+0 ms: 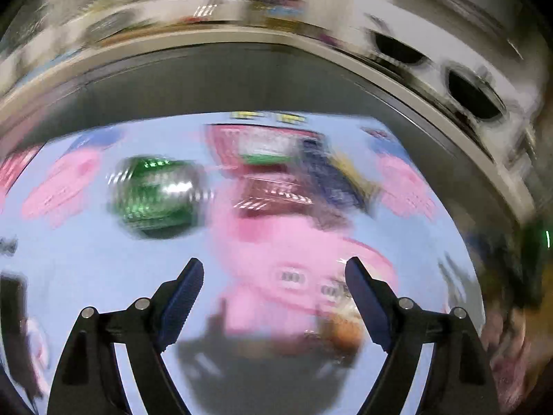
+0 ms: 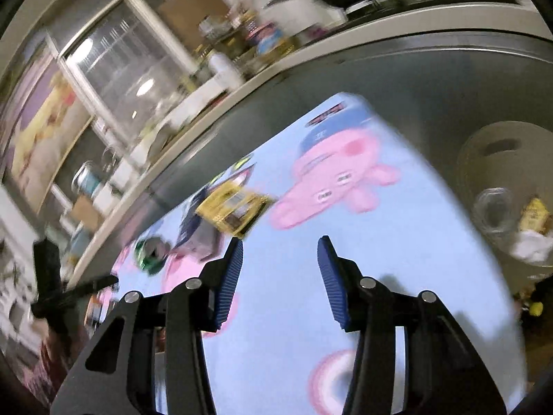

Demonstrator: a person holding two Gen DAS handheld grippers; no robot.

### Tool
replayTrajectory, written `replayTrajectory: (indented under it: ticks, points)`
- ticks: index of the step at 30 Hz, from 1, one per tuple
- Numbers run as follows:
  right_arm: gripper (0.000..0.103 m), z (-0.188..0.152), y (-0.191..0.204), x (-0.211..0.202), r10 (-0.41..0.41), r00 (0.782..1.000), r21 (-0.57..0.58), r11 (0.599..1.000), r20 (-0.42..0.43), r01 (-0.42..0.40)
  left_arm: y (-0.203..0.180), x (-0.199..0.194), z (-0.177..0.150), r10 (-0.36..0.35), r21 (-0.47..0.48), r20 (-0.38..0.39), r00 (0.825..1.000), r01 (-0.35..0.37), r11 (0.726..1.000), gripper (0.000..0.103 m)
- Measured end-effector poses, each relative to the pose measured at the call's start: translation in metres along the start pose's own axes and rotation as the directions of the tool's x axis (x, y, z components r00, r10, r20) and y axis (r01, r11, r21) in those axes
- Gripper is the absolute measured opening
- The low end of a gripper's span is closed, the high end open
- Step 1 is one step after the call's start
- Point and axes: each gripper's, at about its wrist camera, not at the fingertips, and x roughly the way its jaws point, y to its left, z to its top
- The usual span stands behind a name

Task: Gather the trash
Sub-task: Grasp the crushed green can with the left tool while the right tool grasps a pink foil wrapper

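**Both grippers empty, trash still on the mat**

Left gripper [image 1: 273, 269]: jaws spread wide, nothing between them. Right gripper [image 2: 280, 249]: same, apart and empty. Both views are motion-blurred, so detail is soft.

Trash sits on the blue cartoon mat [image 2: 397, 259]:
- green can [image 1: 155, 195], lying on its side, ahead-left of the left gripper, apart from the rest.
- red wrapper [image 1: 273, 186], dead ahead in the left view, touching or overlapping a dark wrapper [image 1: 328, 180]; can't tell which is on top.
- yellow packet [image 2: 235, 207], just ahead-left of the right gripper.

Bin [image 2: 501, 186] is off the mat's right edge and already holds some clear plastic and paper scraps.

Handling, my read:
- Can: light, thin wall, smooth, will roll. Grip across mid-body, jaws square to its axis; gentle squeeze or it dents and slips.
- Wrappers and packet: near weightless, floppy, slick film, flat on the mat. Pinch a raised edge or crease, not the flat face.
- Overlapping pair may lift together.
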Motion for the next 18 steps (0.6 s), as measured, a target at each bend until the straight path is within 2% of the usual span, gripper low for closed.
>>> replayTrajectory:
  ticks: [2,6,10,13,15,18]
  points:
    - [0.046,-0.002,0.023,0.016,0.025,0.999,-0.03,0.999,-0.034,-0.026,0.047,-0.005,0.007,-0.009,-0.154,0.011,1.0,0.011,0.988,0.084]
    - [0.045,-0.002,0.079,0.052,0.079,0.991,-0.116,0.989,-0.107,-0.092,0.105,0.0,0.005,-0.06,-0.339,0.029,0.998,0.066,0.938,0.082]
    - [0.04,0.014,0.152,0.109,0.098,0.973,-0.265,0.952,-0.207,-0.152,0.127,0.017,-0.004,-0.119,-0.408,0.025,0.993,0.119,0.905,0.077]
    - [0.028,0.029,0.206,0.169,0.104,0.944,-0.316,0.926,-0.314,-0.207,0.139,0.035,-0.007,-0.191,-0.466,0.033,0.981,0.185,0.865,0.075]
    - [0.02,0.032,0.235,0.206,0.064,0.93,-0.367,0.907,-0.362,-0.205,0.147,0.044,-0.005,-0.224,-0.492,0.052,0.973,0.22,0.842,0.075]
    - [0.019,0.027,0.273,0.261,-0.023,0.913,-0.45,0.875,-0.408,-0.179,0.148,0.057,-0.004,-0.247,-0.501,0.05,0.968,0.238,0.832,0.073]
